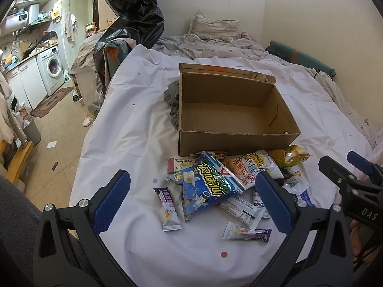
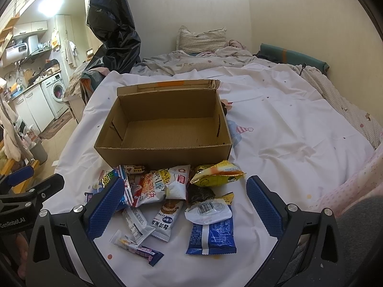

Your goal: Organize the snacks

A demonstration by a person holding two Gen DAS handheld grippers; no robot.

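Observation:
An open, empty cardboard box [image 1: 229, 112] sits on the white bedsheet; it also shows in the right wrist view [image 2: 165, 129]. A pile of snack packets lies in front of it: a big blue bag [image 1: 208, 186], a white-and-red bag [image 2: 153, 186], a yellow bag [image 2: 216, 173], a dark blue pack [image 2: 211, 236] and small bars [image 1: 168, 211]. My left gripper [image 1: 191, 201] is open and empty, hovering over the blue bag. My right gripper [image 2: 185, 205] is open and empty above the pile; it also shows in the left wrist view [image 1: 352, 169] at the right edge.
A grey cloth [image 1: 173, 100] lies left of the box. A black plastic bag [image 1: 134, 21] hangs at the bed's left. Pillow and crumpled bedding [image 1: 213, 27] lie at the far end. The bed's left edge drops to a tiled floor [image 1: 59, 143].

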